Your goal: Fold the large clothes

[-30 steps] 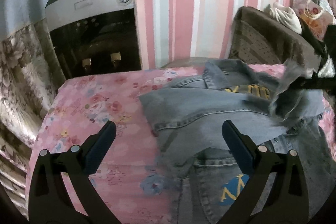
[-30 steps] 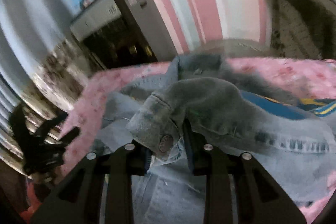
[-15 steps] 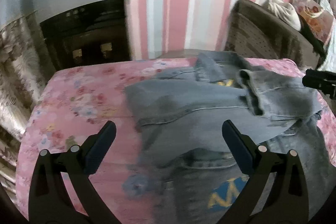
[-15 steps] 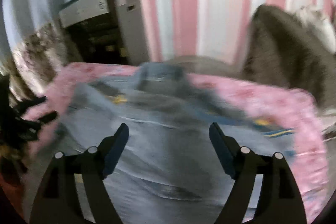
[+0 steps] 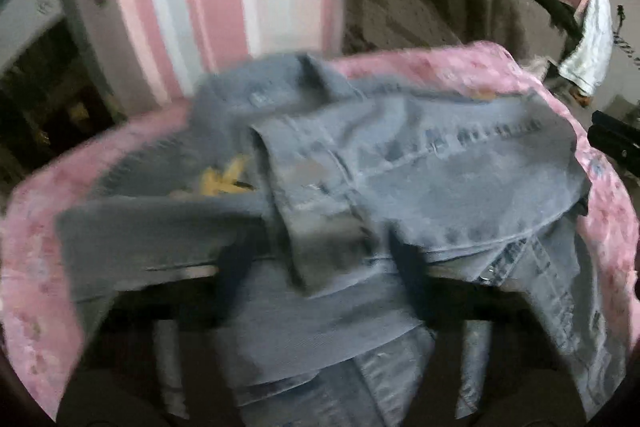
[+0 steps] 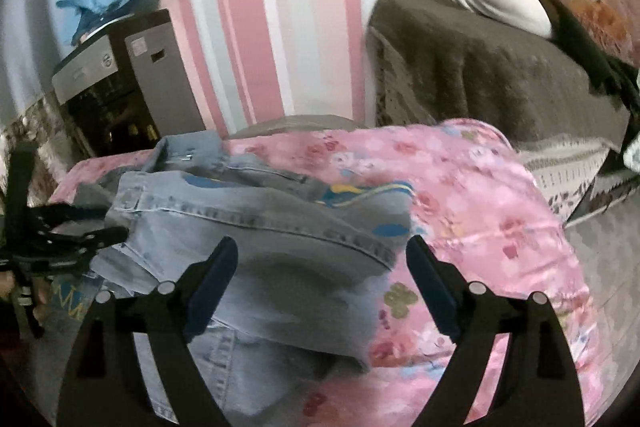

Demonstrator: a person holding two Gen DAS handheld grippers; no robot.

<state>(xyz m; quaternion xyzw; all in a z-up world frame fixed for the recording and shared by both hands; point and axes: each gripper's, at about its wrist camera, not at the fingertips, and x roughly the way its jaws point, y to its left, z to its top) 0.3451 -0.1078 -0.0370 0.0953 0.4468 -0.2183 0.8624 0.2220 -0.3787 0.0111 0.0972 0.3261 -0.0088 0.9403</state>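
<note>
A denim jacket (image 6: 256,227) lies partly folded on a bench covered with a pink flowered cloth (image 6: 480,203), one sleeve (image 5: 316,211) laid across its front. The left tongs (image 5: 320,259) have just been closing; their dark fingers stand on each side of the folded sleeve cuff, but the picture is blurred and I cannot tell if they press it. The right tongs (image 6: 322,291) have just been opening and are spread wide above the jacket's edge, holding nothing. Behind stands a brown sofa (image 6: 480,67).
</note>
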